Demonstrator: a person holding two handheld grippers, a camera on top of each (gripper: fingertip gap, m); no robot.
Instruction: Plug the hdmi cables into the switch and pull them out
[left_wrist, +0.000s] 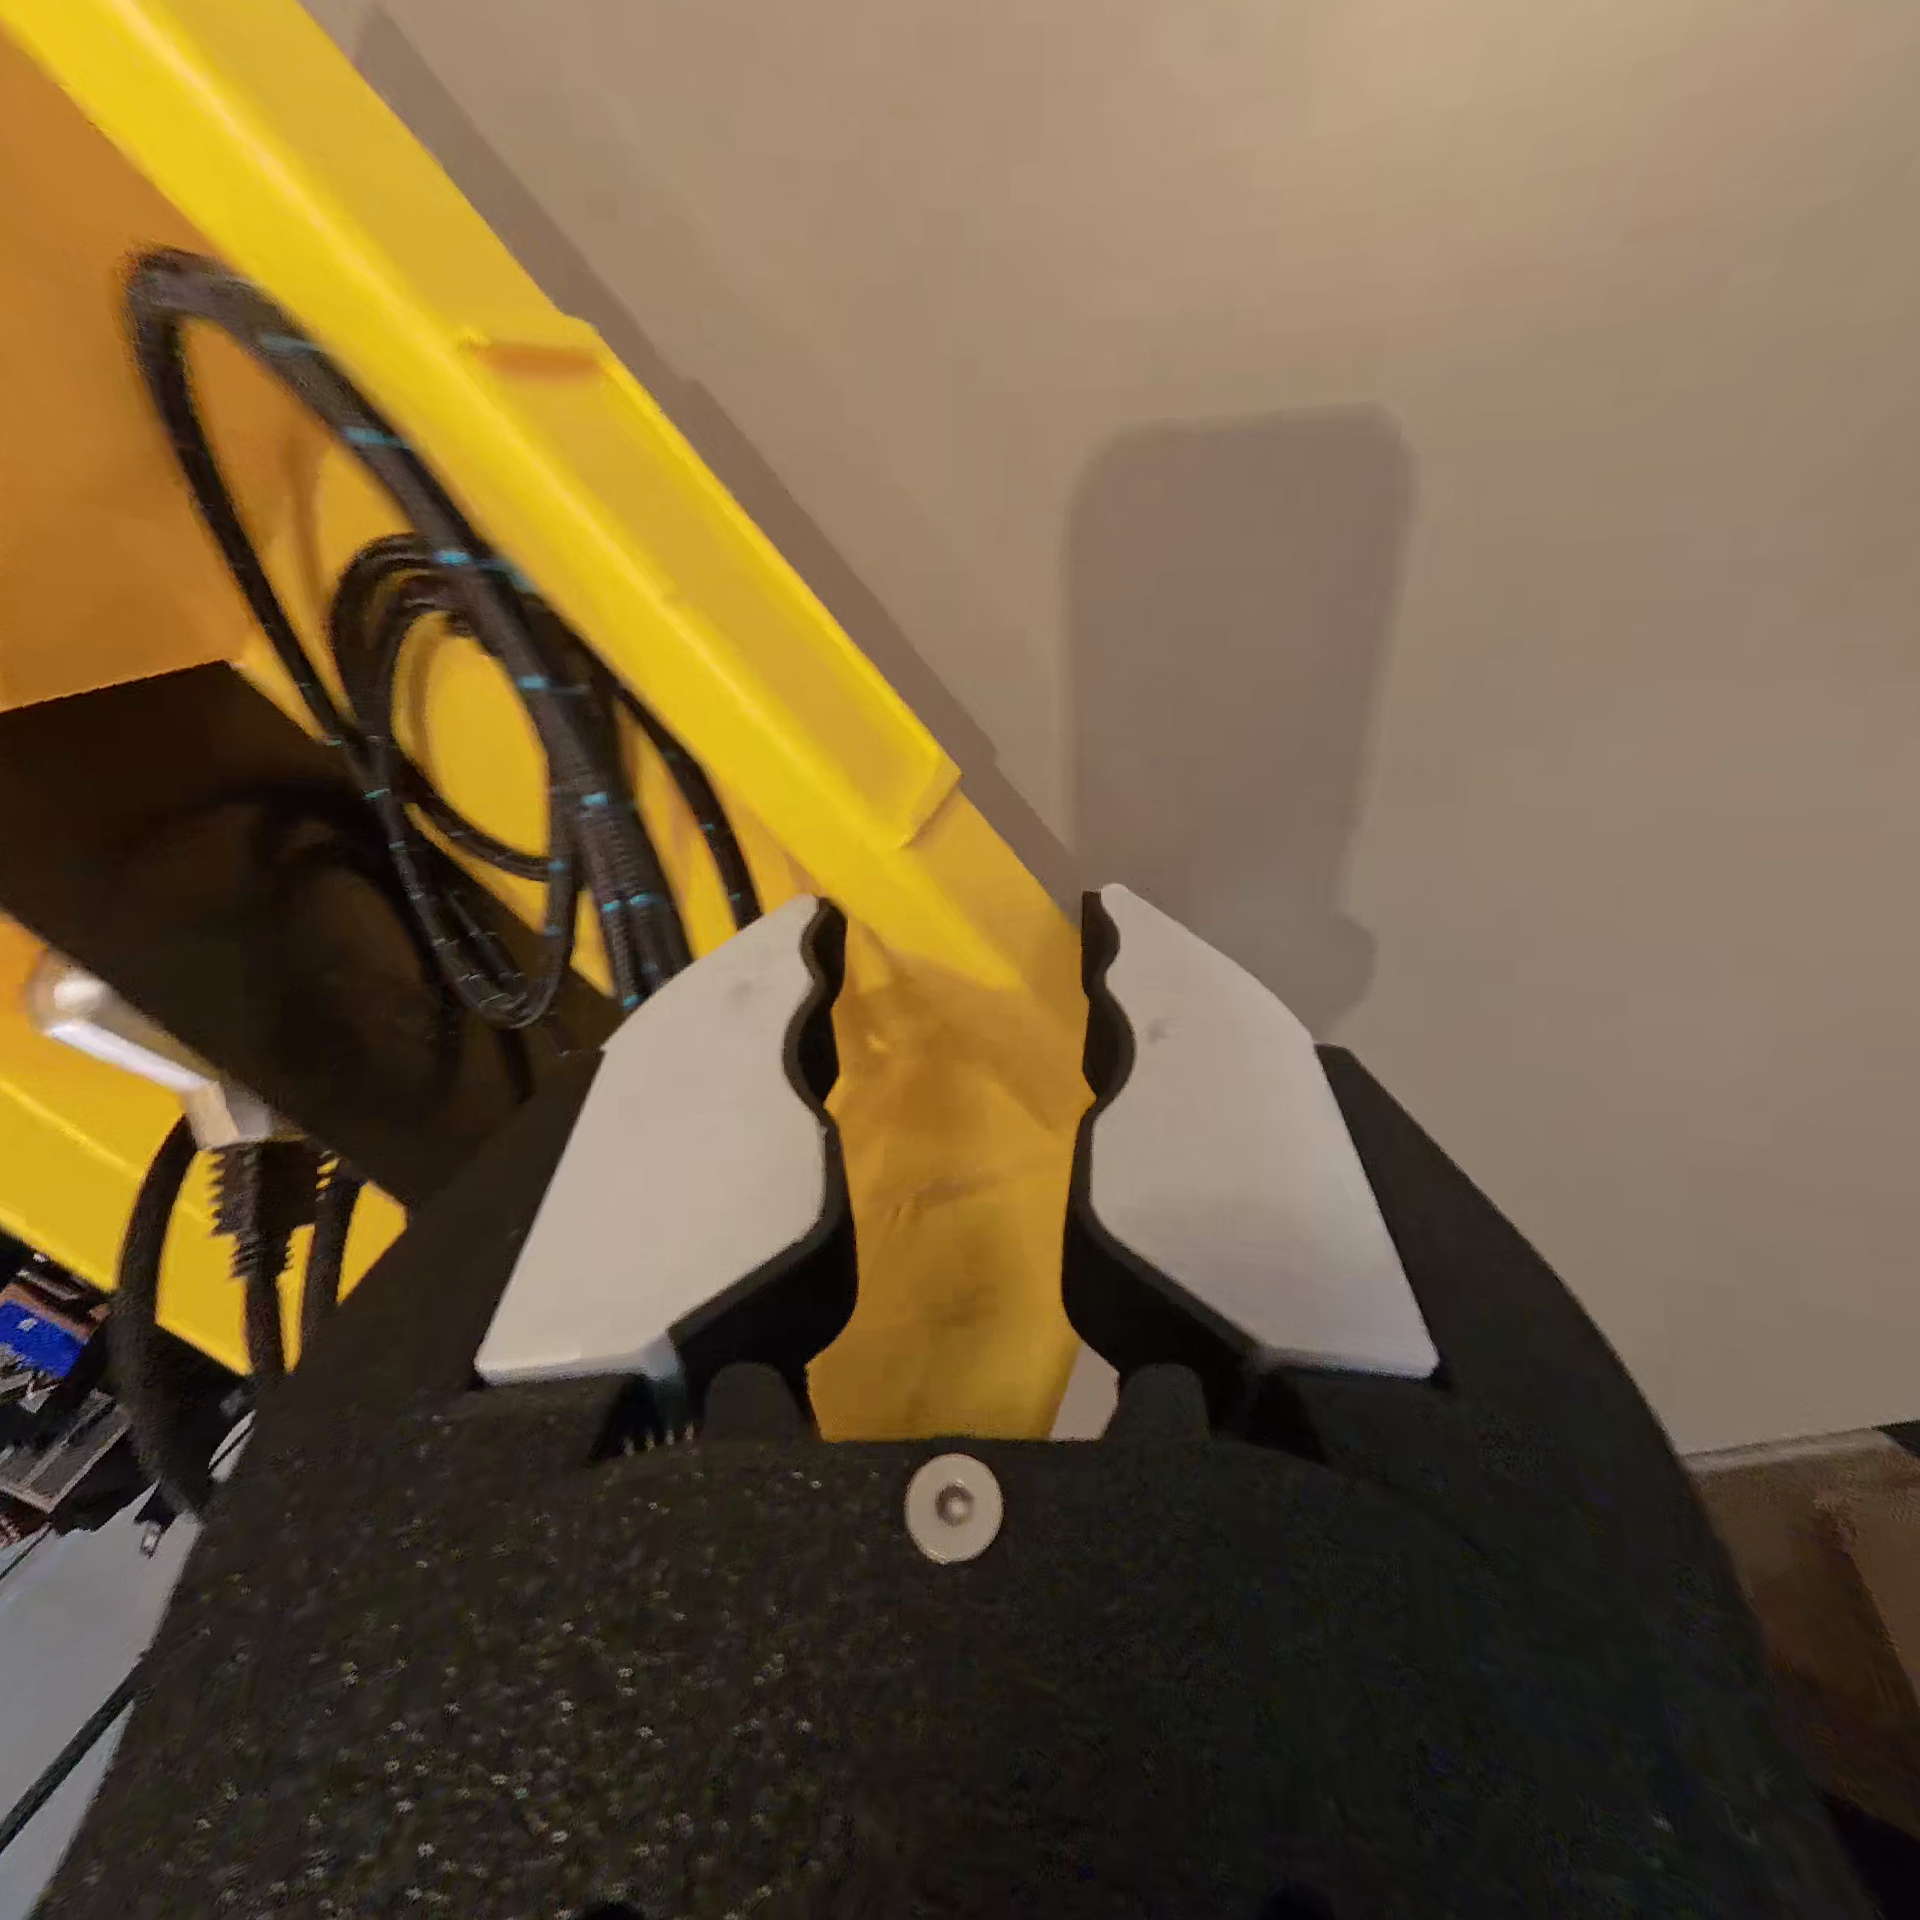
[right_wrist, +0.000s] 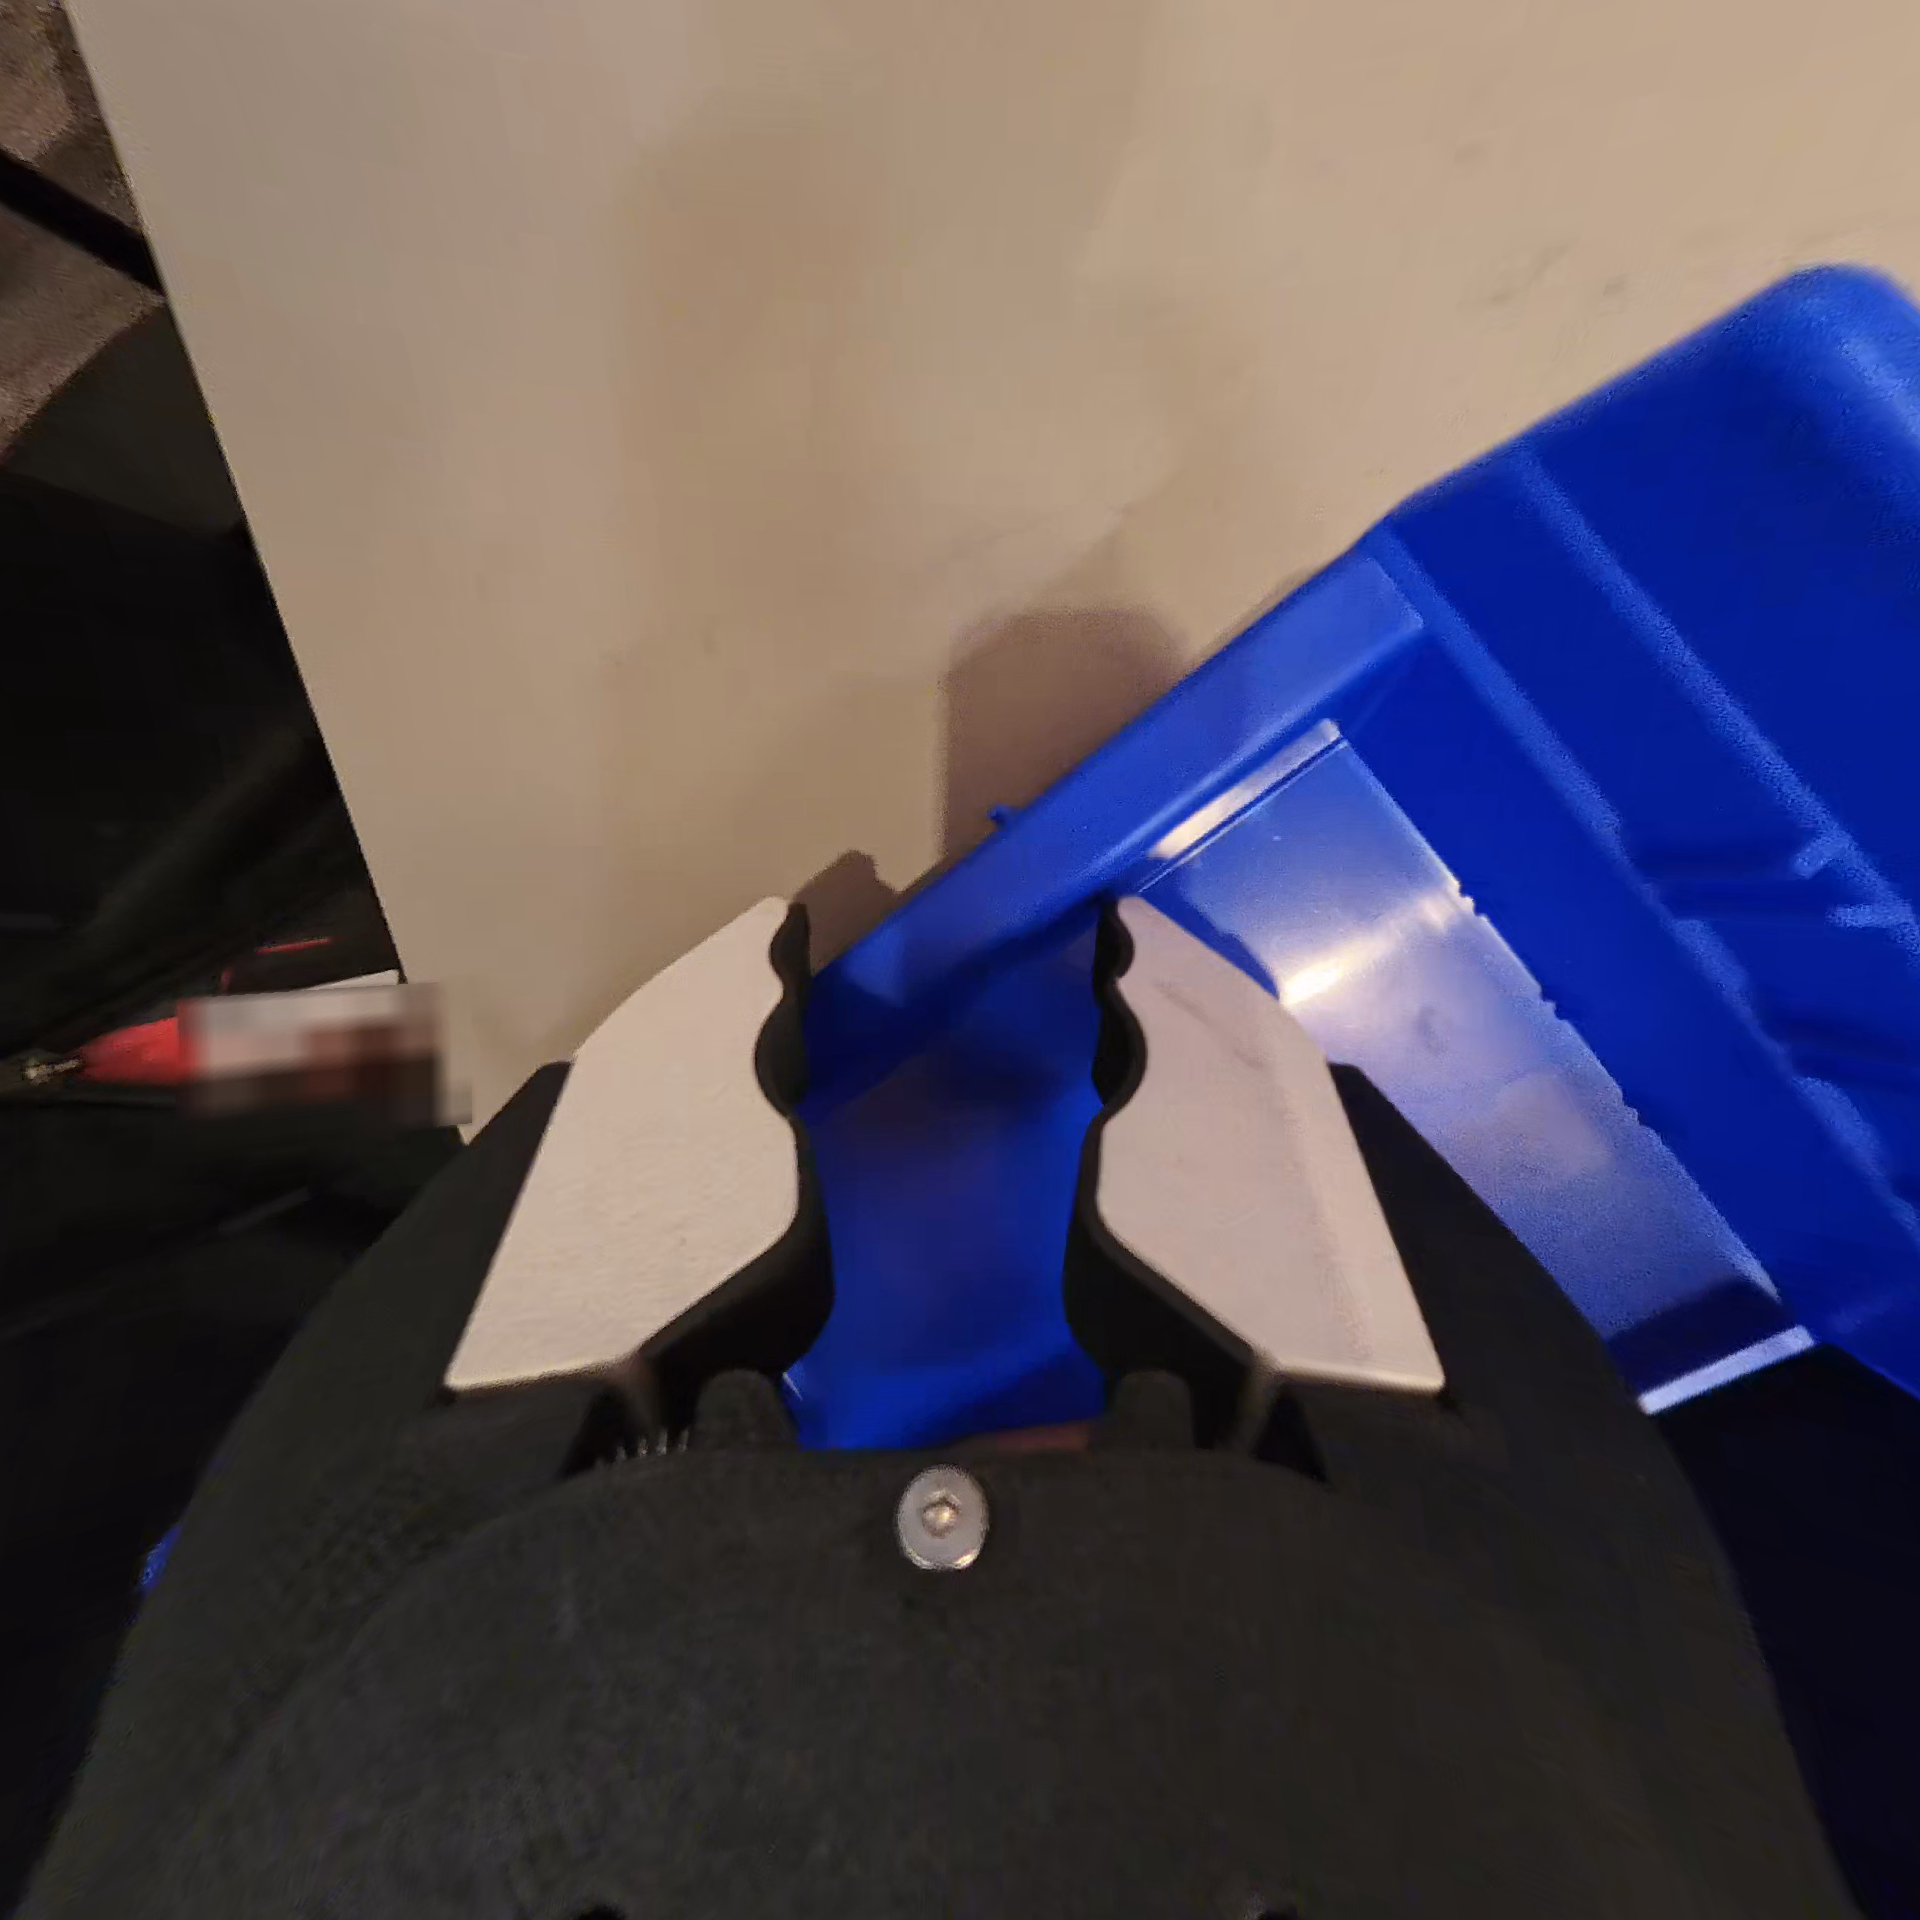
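- I am seeing the hdmi cables (left_wrist: 488, 727) lying coiled inside a yellow bin (left_wrist: 665, 582) in my left wrist view; they are black, braided, with light blue flecks, and the loops overlap so much that I cannot count them for sure.
- One silver plug (left_wrist: 125, 1039) is showing at the left edge, lying against a black box (left_wrist: 208, 862) that is sitting in the same bin just beside the coils; I cannot tell whether this box is the switch.
- More black cable (left_wrist: 156, 1309) is hanging down past the bin's lower edge.
- I am holding my left gripper (left_wrist: 956, 925) partly open, its two white fingers (left_wrist: 686, 1143) apart with nothing between them; only the yellow bin's wall is showing through the gap, and the bin's rim is standing between my fingertips and the cables.
- I am holding my right gripper (right_wrist: 945, 935) partly open too, gripping nothing; through its gap I am looking at the corner of a blue bin (right_wrist: 1558, 644).
- The blue bin is lying tilted in my view, with a clear panel (right_wrist: 1455, 1039) set across its front; I cannot see anything inside it.
- Both bins are resting on a pale tabletop (right_wrist: 675, 416), which is bare around my fingertips.
- Counting: two bins, one yellow and one blue; one black box; one plug in sight.
- At the far left of the right view, dark clutter (right_wrist: 156, 727) is sitting beyond the table's edge, too blurred to name.
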